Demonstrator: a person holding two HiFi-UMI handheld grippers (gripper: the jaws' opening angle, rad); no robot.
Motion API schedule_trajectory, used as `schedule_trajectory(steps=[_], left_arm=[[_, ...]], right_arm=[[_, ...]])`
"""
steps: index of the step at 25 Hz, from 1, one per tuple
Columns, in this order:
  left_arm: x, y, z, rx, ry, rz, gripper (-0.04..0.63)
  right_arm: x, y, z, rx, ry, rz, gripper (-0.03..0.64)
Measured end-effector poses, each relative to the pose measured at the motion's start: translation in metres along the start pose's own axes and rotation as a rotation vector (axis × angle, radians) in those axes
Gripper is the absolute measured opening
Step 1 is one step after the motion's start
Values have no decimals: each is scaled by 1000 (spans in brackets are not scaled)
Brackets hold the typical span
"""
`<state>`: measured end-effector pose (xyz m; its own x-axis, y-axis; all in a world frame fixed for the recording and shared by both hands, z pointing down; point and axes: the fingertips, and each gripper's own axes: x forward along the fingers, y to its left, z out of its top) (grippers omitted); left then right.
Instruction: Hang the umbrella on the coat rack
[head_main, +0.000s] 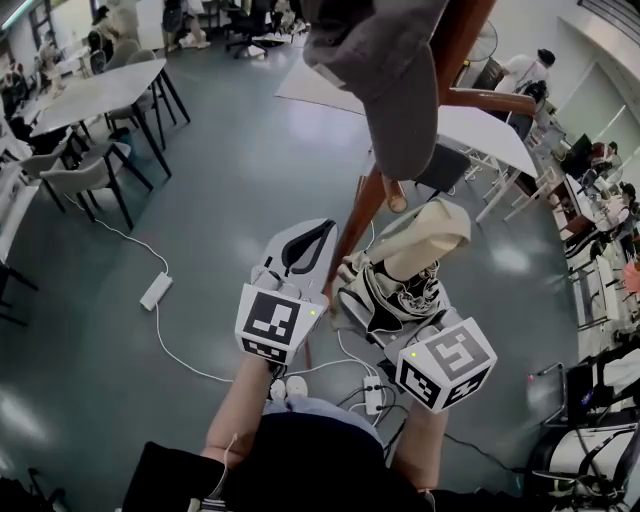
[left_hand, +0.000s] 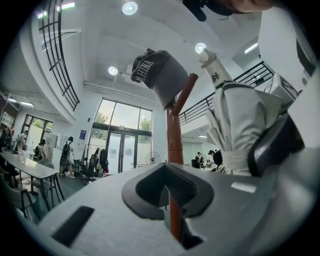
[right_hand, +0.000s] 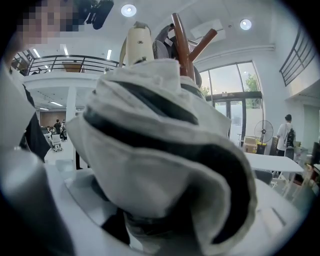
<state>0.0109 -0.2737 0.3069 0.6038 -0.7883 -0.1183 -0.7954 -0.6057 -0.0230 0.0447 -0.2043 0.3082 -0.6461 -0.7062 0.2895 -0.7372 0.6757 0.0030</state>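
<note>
A brown wooden coat rack (head_main: 365, 205) rises just ahead of me, with a grey cap (head_main: 400, 80) hung near its top. My right gripper (head_main: 385, 300) is shut on a folded white, black and beige umbrella (head_main: 405, 270), held close to the right of the pole. In the right gripper view the umbrella (right_hand: 165, 150) fills the space between the jaws, and the rack's pegs (right_hand: 182, 45) show above it. My left gripper (head_main: 300, 250) is shut and empty, just left of the pole. In the left gripper view the pole (left_hand: 175, 140), the cap (left_hand: 160, 75) and the umbrella (left_hand: 240, 125) are all visible.
A white power strip (head_main: 155, 290) and its cable lie on the floor to the left. Grey tables with chairs (head_main: 95, 95) stand at the far left. A white table (head_main: 480, 130) stands behind the rack on the right. People sit at desks along the room's edges.
</note>
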Motion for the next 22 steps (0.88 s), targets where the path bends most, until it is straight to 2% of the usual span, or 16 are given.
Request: schedule_trajectory(steps=[9, 22], left_arm=[[-11, 5, 11, -17, -31, 16, 5], [-6, 5, 4, -5, -11, 8, 5]], right_arm=[[1, 7, 26, -6, -6, 24, 347], [13, -18, -10, 102, 37, -1, 347]])
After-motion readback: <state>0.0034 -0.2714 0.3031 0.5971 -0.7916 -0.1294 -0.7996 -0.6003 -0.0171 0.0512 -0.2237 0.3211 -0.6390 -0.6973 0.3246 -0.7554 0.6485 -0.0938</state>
